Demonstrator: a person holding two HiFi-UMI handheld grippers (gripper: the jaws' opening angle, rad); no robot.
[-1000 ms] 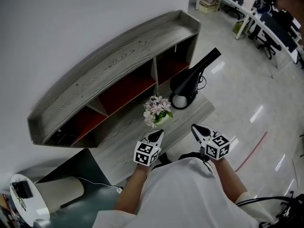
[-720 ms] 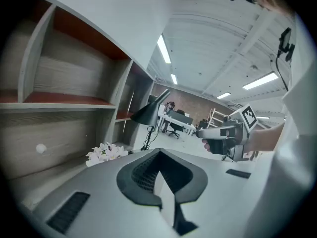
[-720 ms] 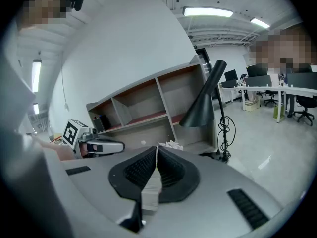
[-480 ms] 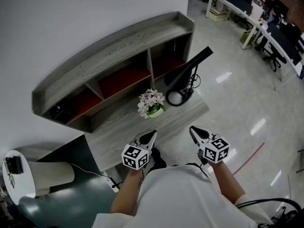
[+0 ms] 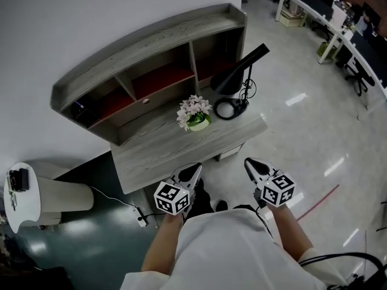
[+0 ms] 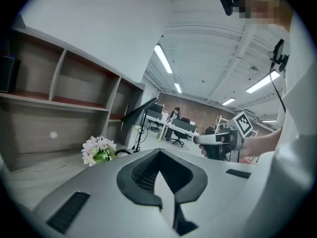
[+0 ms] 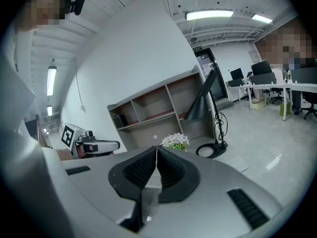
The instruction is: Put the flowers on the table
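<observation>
A small pot of pale pink flowers stands upright on the grey wooden table, in front of the shelf unit. The same flowers show far ahead in the left gripper view, and the flowers also appear beyond the jaws in the right gripper view. My left gripper hangs off the table's near edge, jaws shut and empty. My right gripper is beside it over the floor, also shut with nothing held. Both are well short of the flowers.
A grey shelf unit with red compartments stands at the table's back. A black desk lamp with a round base sits on the table's right end. A white round stool is at the left; office desks lie far right.
Both grippers have drawn back from the table toward me, away from the flowers. The flowers stay where they stood; the table and shelf now sit farther off in the head view.
</observation>
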